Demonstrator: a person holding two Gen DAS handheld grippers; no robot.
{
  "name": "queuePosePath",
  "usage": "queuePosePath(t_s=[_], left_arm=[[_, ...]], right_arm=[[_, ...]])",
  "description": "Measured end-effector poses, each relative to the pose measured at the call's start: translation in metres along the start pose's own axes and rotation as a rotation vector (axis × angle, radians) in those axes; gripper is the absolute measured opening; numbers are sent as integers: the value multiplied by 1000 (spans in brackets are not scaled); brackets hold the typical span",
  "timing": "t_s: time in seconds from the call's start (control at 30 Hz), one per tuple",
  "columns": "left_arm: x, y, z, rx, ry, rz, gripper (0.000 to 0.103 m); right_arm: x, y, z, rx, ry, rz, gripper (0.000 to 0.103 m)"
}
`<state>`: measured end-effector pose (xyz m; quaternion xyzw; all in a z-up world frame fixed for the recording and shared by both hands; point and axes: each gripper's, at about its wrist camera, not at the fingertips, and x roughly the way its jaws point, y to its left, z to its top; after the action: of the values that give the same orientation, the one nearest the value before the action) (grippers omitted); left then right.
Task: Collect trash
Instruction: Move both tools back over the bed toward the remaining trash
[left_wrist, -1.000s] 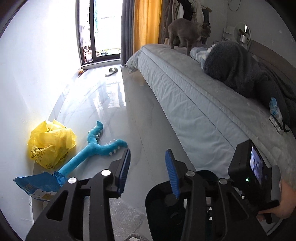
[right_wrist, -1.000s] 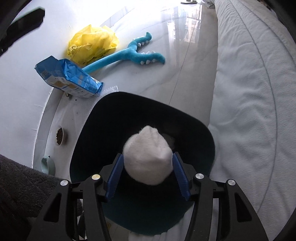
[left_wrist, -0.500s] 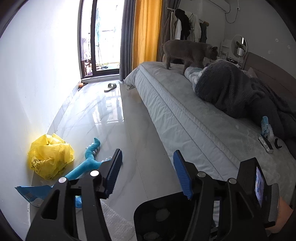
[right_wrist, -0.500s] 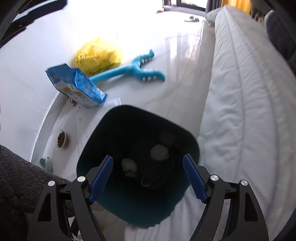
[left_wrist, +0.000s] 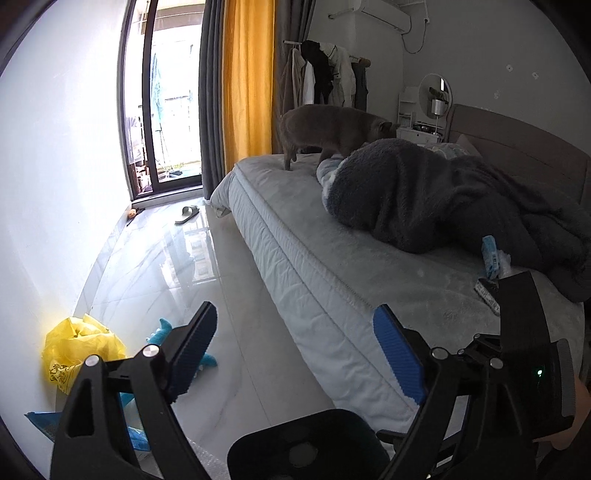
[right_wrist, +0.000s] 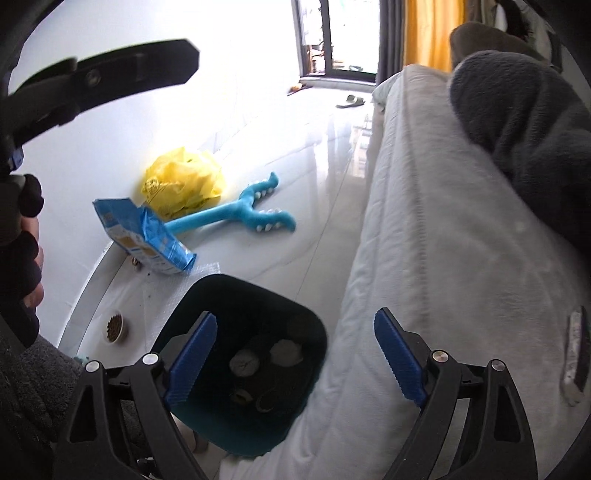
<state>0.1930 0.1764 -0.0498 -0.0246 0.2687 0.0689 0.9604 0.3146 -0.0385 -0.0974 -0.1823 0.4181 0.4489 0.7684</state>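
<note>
A dark bin stands on the floor against the bed; crumpled white paper balls lie in it. Its rim shows in the left wrist view. My right gripper is open and empty, above the bin's right side and the bed edge. My left gripper is open and empty, held above the floor beside the bed. A yellow plastic bag and a blue packet lie on the floor by the wall. A small blue packet lies on the bed.
A blue plush toy lies on the floor. The bed fills the right, with a dark blanket and a grey cat. A pet food bowl sits near the wall. A slipper lies by the glass door.
My right gripper opened and let the white paper ball drop into the bin, then rose and tilted up. My left gripper opened wider and lifted, its view swinging up toward the bed.
</note>
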Motion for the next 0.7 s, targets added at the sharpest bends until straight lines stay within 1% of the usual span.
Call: queuePosePath(t_s=[0.27, 0.5, 0.6, 0.7], left_arm=[[6, -30, 12, -33, -14, -63, 93], [12, -55, 16, -46, -23, -78, 96], [15, -66, 17, -46, -23, -99, 97], [19, -72, 19, -78, -3, -130, 98]], right_arm=[[-31, -47, -13, 61, -51, -74, 89], [-55, -78, -25, 127, -88, -126, 90], [-62, -90, -31, 147, -98, -147, 90], [-74, -102, -34, 173, -122, -174, 90]])
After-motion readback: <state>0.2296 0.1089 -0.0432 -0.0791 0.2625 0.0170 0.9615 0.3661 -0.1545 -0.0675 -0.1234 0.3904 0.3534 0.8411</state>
